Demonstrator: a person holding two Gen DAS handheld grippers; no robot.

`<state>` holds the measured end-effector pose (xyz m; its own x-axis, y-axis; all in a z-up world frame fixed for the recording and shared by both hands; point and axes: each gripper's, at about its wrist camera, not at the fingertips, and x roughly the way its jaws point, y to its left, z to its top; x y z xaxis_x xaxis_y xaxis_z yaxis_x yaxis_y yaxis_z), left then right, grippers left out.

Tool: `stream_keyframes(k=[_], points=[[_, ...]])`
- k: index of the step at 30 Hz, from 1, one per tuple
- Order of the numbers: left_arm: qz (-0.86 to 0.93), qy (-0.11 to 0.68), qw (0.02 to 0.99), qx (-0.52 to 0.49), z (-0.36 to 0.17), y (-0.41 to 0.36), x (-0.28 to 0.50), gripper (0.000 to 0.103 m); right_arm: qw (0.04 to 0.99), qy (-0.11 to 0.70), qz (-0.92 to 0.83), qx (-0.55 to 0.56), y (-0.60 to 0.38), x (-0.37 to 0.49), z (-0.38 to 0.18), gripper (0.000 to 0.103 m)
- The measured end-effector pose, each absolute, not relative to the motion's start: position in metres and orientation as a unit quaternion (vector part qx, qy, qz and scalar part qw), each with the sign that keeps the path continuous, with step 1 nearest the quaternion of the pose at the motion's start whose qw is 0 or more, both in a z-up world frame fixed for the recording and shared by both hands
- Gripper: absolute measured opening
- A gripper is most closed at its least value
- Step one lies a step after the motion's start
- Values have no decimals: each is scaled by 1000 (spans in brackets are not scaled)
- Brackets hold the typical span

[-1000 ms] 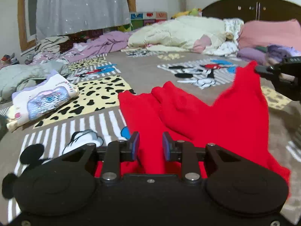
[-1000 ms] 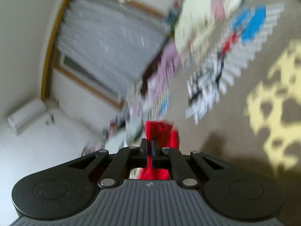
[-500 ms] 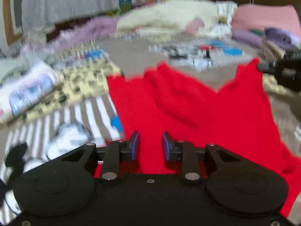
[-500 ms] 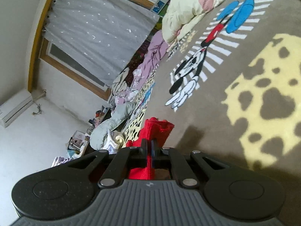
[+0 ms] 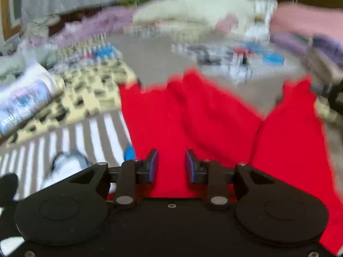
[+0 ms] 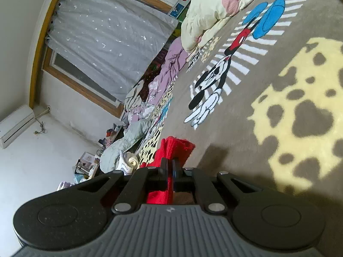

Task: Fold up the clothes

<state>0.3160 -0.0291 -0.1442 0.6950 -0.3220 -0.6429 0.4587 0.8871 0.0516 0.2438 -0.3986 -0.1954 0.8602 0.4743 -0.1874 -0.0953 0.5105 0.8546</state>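
Seemingly, red garment between right tongs.

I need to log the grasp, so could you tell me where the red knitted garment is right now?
The red knitted garment lies on the cartoon-print bedspread ahead of the left gripper; its far-right corner is pinched in the right gripper.

No legible text on anything.

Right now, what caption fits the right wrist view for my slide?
Right hand-held gripper shut on a corner of the red garment, lifted above the cartoon-print bedspread.
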Motion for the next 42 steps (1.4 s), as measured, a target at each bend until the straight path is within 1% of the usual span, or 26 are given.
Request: stream_keyframes(k=[1, 2, 3, 4, 8, 10, 11, 12, 13, 14, 16, 21, 22, 24, 25, 26, 28, 31, 34, 35, 38, 40, 42], points=[[-214, 327, 915, 98, -140, -27, 317, 27, 845, 203, 170, 465, -402, 244, -197, 6], [-214, 322, 918, 94, -136, -25, 314, 32, 846, 201, 170, 464, -403, 244, -197, 6], [-214, 312, 921, 92, -132, -23, 309, 37, 846, 200, 170, 464, -404, 243, -197, 6], [-214, 302, 924, 91, -128, -20, 305, 46, 847, 199, 169, 463, -404, 243, -196, 6], [-246, 265, 926, 112, -110, -27, 264, 47, 851, 195, 164, 459, -401, 242, -193, 6], [-275, 249, 921, 117, -103, -35, 236, 47, 848, 208, 149, 465, -402, 240, -197, 6], [-288, 243, 918, 122, -100, -40, 222, 48, 845, 215, 140, 469, -402, 239, -199, 11], [-302, 242, 913, 128, -100, -47, 209, 49, 843, 222, 132, 472, -403, 238, -202, 15], [-312, 242, 909, 136, -101, -53, 197, 51, 840, 229, 123, 476, -403, 237, -204, 34], [-317, 243, 905, 145, -104, -58, 187, 52, 835, 233, 114, 486, -405, 234, -208, 49], [-322, 246, 900, 163, -110, -66, 165, 52, 828, 226, 111, 502, -409, 224, -212, 48], [-301, 230, 897, 228, -125, -71, 118, 52, 830, 251, 136, 479, -398, 207, -211, 48], [-296, 226, 896, 241, -129, -71, 113, 52, 835, 259, 137, 465, -392, 204, -209, 47], [-286, 220, 894, 265, -134, -71, 105, 52, 845, 270, 138, 441, -383, 197, -208, 41], [-281, 217, 893, 276, -137, -71, 101, 52, 849, 270, 136, 434, -379, 194, -207, 34], [-277, 214, 891, 288, -140, -71, 97, 52, 853, 270, 134, 426, -376, 191, -207, 21], [-266, 209, 892, 301, -143, -69, 93, 50, 858, 268, 134, 417, -374, 187, -205, 7], [-251, 211, 900, 286, -145, -61, 102, 42, 866, 257, 131, 409, -372, 181, -196, 6], [-253, 220, 904, 263, -148, -53, 107, 30, 870, 246, 121, 411, -369, 179, -180, 6], [-256, 224, 907, 250, -148, -50, 109, 24, 871, 244, 118, 410, -366, 179, -173, 6], [-262, 235, 912, 211, -148, -42, 112, 14, 880, 249, 106, 391, -353, 188, -157, 6], [-267, 242, 915, 184, -147, -36, 115, 9, 883, 255, 99, 380, -342, 197, -147, 6], [-271, 249, 917, 157, -147, -30, 117, 9, 888, 263, 95, 364, -331, 208, -137, 6]])
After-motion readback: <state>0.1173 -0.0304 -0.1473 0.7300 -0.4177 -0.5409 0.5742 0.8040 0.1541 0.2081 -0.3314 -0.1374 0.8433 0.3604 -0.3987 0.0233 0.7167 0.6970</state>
